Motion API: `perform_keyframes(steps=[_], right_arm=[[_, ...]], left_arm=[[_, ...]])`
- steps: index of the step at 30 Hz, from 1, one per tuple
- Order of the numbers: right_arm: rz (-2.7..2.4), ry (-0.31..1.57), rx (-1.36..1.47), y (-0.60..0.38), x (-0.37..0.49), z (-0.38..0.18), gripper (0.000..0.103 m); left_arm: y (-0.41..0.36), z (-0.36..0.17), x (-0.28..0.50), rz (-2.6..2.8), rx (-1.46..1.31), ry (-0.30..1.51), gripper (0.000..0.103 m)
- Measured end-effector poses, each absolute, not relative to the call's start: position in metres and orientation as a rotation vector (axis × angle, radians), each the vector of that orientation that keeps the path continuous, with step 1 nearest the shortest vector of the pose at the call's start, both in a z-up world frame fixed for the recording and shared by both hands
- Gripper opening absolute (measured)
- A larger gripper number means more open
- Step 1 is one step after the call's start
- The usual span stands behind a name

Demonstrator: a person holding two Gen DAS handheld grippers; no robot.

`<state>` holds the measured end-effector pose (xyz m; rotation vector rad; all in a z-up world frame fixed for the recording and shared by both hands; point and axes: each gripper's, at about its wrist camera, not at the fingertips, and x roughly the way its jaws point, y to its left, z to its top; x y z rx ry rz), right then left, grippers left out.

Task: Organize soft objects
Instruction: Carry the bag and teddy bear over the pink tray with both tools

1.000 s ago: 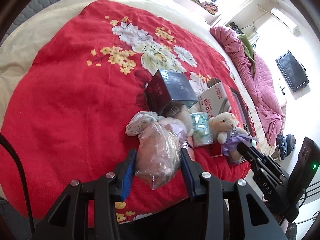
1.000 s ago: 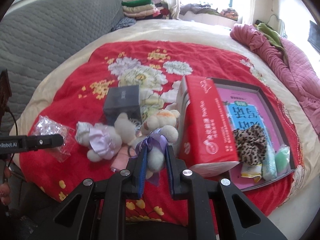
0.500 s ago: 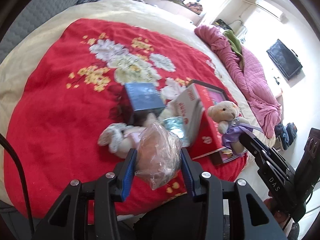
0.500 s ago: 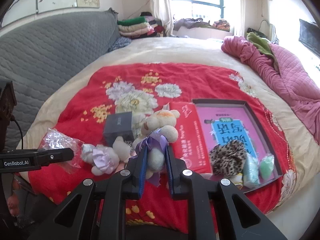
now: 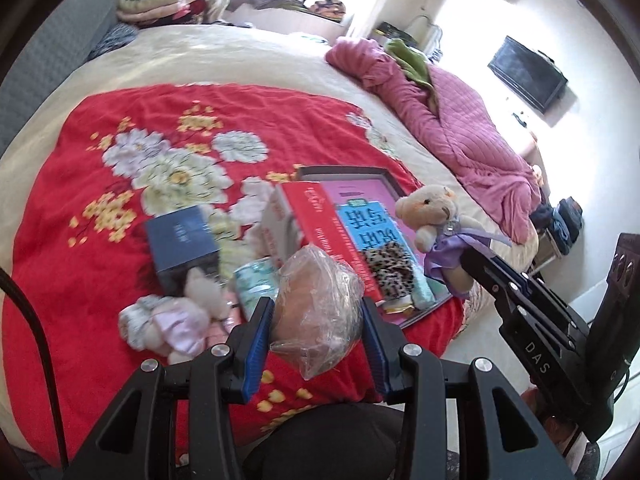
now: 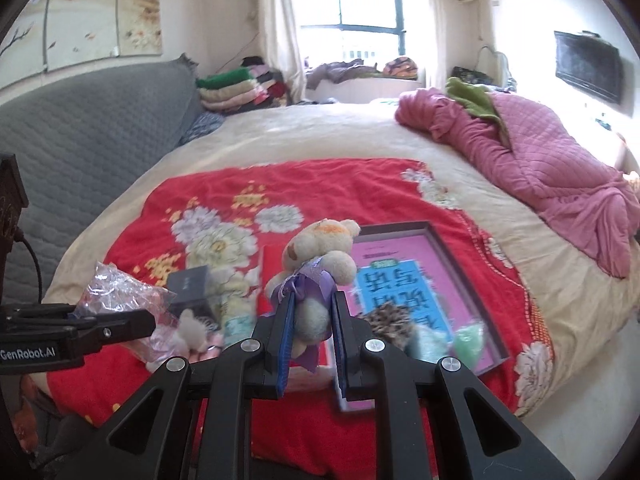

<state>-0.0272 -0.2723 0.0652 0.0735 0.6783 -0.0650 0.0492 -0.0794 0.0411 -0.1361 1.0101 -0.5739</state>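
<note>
Bedding is filling both views: a cream bed is carrying a red floral blanket spread across its near half, while a pink quilt is lying bunched along the far right side and a grey padded headboard is running down the left. On the blanket, a shallow dark-rimmed tray with a pink and blue printed floor is sitting to the right, holding a leopard-print soft item and pale green packets at its near end. A red box is leaning against the tray's left edge, and a dark blue box is standing just left of it. A plush toy in a pale lilac dress is lying on the blanket in front of the dark box, near a small teal packet. The left gripper is clamping a crinkled clear plastic bag with something brownish inside, holding it above the blanket's near edge. The right gripper is pinching a cream teddy bear in a purple dress by its lower body, keeping it upright in the air over the tray's left edge.
</note>
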Motion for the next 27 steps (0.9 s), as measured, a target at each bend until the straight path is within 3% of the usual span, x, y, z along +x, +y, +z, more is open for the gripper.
perform_keyframes(steps=[27], right_arm=[[-0.251,0.639,0.222,-0.388,-0.051,0.06,0.018]], left_arm=[[-0.218,0.036,0.064,-0.688,0.029,1.034,0.043]])
